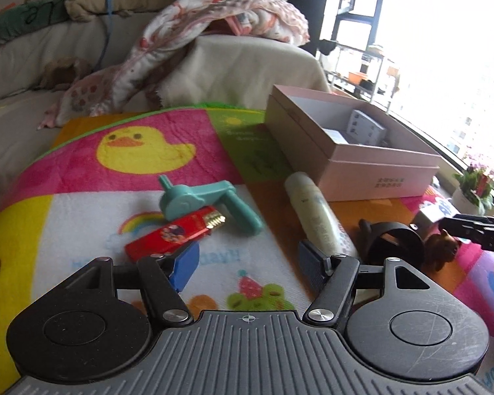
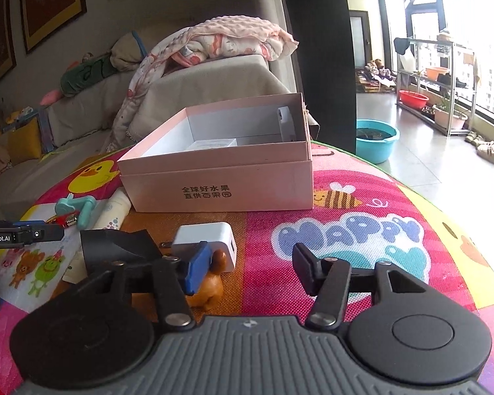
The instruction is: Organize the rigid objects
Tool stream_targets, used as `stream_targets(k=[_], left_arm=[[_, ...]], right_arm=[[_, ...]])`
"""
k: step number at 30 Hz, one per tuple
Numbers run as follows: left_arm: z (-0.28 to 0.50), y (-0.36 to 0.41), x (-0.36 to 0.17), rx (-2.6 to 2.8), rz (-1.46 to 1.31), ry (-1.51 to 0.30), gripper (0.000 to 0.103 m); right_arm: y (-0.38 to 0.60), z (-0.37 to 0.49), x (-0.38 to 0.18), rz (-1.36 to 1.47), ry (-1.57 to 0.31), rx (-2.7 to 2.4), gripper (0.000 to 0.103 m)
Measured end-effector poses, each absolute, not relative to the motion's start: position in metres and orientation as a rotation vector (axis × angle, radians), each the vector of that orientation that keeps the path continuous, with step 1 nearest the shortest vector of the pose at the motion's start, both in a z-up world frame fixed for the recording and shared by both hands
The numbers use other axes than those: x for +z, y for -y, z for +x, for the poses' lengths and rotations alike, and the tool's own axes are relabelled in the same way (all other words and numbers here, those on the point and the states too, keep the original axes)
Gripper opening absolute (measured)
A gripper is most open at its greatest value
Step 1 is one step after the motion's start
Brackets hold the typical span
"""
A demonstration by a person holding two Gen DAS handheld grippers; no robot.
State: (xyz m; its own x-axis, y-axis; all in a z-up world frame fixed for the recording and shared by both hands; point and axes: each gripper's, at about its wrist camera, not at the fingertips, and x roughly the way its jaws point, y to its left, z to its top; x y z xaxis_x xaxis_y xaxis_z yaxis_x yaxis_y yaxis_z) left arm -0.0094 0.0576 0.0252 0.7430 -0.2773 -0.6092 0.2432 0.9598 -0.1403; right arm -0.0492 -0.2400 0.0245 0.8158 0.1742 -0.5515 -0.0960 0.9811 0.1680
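Two tools gaping, empty: my right tool (image 2: 247, 268) nearest white charger (image 2: 205, 239), lower-centre frame, just left of fingers; pink box (image 2: 220, 184) beyond; left tool (image 1: 245, 265) nearer red case (image 1: 174, 232).

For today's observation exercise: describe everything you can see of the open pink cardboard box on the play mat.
The open pink cardboard box is rectangular, with white inner walls and dark printed characters on its front. A seam circles its walls, as if the upper part were sleeved over a base. It sits flat and lidless on the colourful play mat. Inside lie small white boxed items. A cream cylindrical bottle lies close to one corner; contact is unclear.
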Motion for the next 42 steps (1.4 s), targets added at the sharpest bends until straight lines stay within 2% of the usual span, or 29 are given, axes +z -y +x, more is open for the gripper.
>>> stream_targets(k=[9,14,17,24,30,42], left_arm=[[-0.024,-0.015,0.017,-0.445,0.037,-0.697,0.071],[-0.029,-0.013,0.011,-0.435,0.035,-0.649,0.073],[-0.029,-0.017,0.011,-0.438,0.014,-0.643,0.072],[-0.025,-0.031,0.009,-0.455,-0.092,-0.639,0.066],[-0.022,-0.040,0.008,-0.465,-0.161,-0.641,0.062],[-0.022,-0.044,0.007,-0.470,-0.190,-0.642,0.062]], right_arm=[[0.244,-0.046,0.025,0.165,-0.630,0.148,0.055],[0.262,-0.038,0.036,0.325,-0.861,0.272,0.058],[0.265,-0.043,0.046,0.302,-0.940,0.256,0.066],[0.262,-0.041,0.045,0.255,-1.107,0.181,0.068],[0.250,-0.031,0.040,0.282,-1.154,0.193,0.101],[0.205,-0.025,0.034,0.026,-1.202,0.107,0.103]])
